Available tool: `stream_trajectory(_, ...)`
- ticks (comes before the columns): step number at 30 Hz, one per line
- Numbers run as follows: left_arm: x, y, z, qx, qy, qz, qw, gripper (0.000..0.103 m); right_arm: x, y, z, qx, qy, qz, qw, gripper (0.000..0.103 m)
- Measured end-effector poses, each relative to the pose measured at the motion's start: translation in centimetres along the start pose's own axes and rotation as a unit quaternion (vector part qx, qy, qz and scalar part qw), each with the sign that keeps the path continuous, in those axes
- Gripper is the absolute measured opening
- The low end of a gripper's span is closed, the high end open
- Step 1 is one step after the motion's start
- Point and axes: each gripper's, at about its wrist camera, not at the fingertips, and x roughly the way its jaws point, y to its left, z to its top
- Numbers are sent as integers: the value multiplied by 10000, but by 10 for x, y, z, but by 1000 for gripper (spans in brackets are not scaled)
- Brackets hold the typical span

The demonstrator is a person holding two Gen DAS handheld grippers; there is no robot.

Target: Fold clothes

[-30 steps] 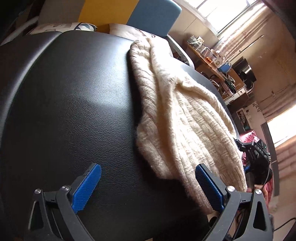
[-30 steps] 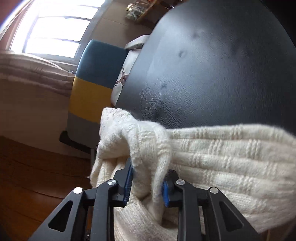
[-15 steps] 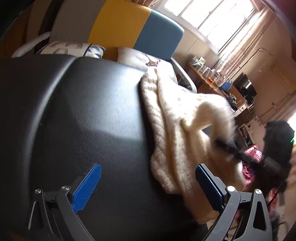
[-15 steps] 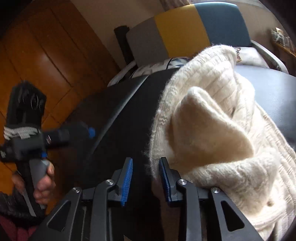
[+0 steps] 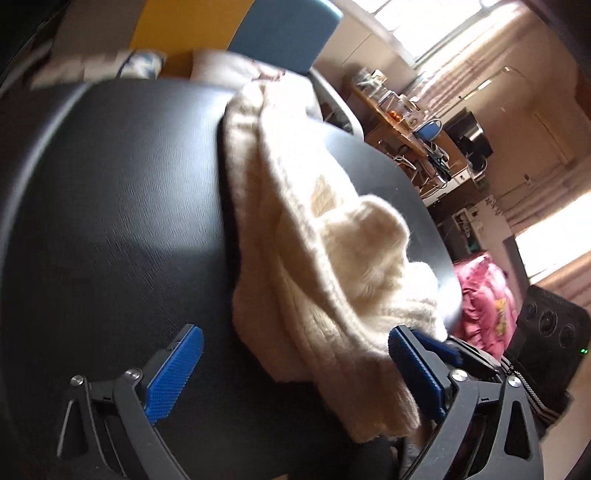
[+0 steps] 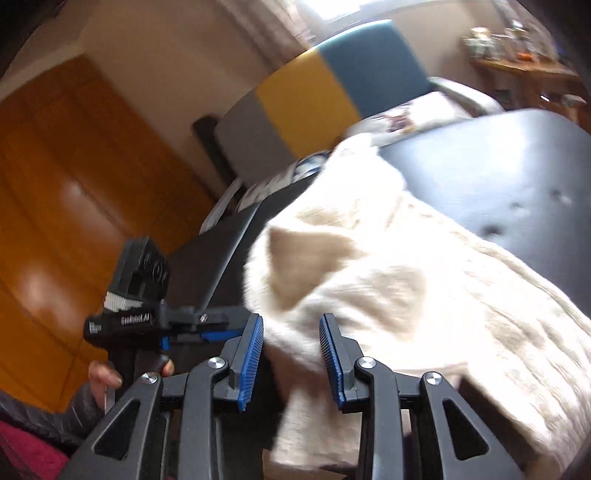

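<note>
On the left, the left gripper (image 5: pixel 295 369) hangs low over the black padded table (image 5: pixel 110 221), its blue-padded fingers (image 5: pixel 173 373) spread wide and holding nothing. In the right wrist view that same tool shows at the left edge, gripped by the person's hand (image 6: pixel 107 376); white lettering on its black body seems to read "GenRobot.AI", and a smaller mark beside it is too blurred to read.

The cream knit sweater (image 5: pixel 306 236) lies on the table's right part as a long heap. Its long axis runs from the near edge, where a fold droops over the rim between the left gripper's fingers, away toward the far edge and the striped chair (image 5: pixel 258 33) of grey, yellow and teal. Part of the knit is doubled back on itself, making a rounded hump about halfway along.

Further right, the right gripper (image 6: pixel 291 354) stands with its jaws partly apart. The near end of the sweater sits between the blue pads (image 6: pixel 251 358), yet they do not press on it. A pink bundle (image 5: pixel 484 302) lies beyond the table's right edge.
</note>
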Motion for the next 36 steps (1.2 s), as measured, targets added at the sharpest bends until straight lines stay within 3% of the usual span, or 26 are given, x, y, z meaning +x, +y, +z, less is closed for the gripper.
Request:
stream_trajectory(2,6,-2,0,-212,116,-163,9996,88,-13,-20,1,394,-231,-177,9988,32)
stream_trajectory(4,12,-3,-1,-423,231,-325,9983,72,-17,-36,1,702,-328,-341,9964,36)
stream_trajectory(5,16,-4,-1,-529,289,-406,9974,69,-18,-42,-1,803,-336,-376,9955,36)
stream_trajectory(11,34,-9,-2,-1160,633,-891,9872,71,-32,-62,-22,1030,-316,-558,9926,36)
stream_trajectory(13,38,-12,-3,-1328,699,-1007,9835,71,-21,-68,-10,1089,-311,-571,9919,36)
stream_trajectory(16,36,-18,-4,-1445,638,-1037,9820,64,-6,-77,-2,1105,-260,-617,9916,36)
stream_trajectory(20,30,-23,-6,-1641,534,-1047,9794,63,5,-83,1,1136,-197,-655,9912,37)
stream_trajectory(23,9,-21,-13,-1709,200,-867,9813,63,6,-92,-5,1391,-189,-589,9883,39)
stream_trajectory(26,-8,-25,-20,-1662,-95,-1003,9809,63,3,-101,-8,1636,-222,-509,9850,40)
stream_trajectory(29,6,-36,-20,-1488,119,-1014,9836,63,-5,-98,-7,1568,-280,-613,9853,40)
stream_trajectory(32,34,-39,-21,-1637,557,-1077,9790,62,-11,-99,-6,1560,-337,-644,9851,40)
stream_trajectory(33,44,-39,-23,-1669,671,-1083,9777,58,-10,-100,-7,1569,-315,-666,9849,40)
stream_trajectory(35,55,-42,-24,-1634,757,-1064,9779,41,-10,-103,-8,1586,-274,-705,9844,40)
stream_trajectory(36,56,-43,-23,-1627,732,-1113,9776,22,-10,-103,-9,1601,-275,-698,9842,40)
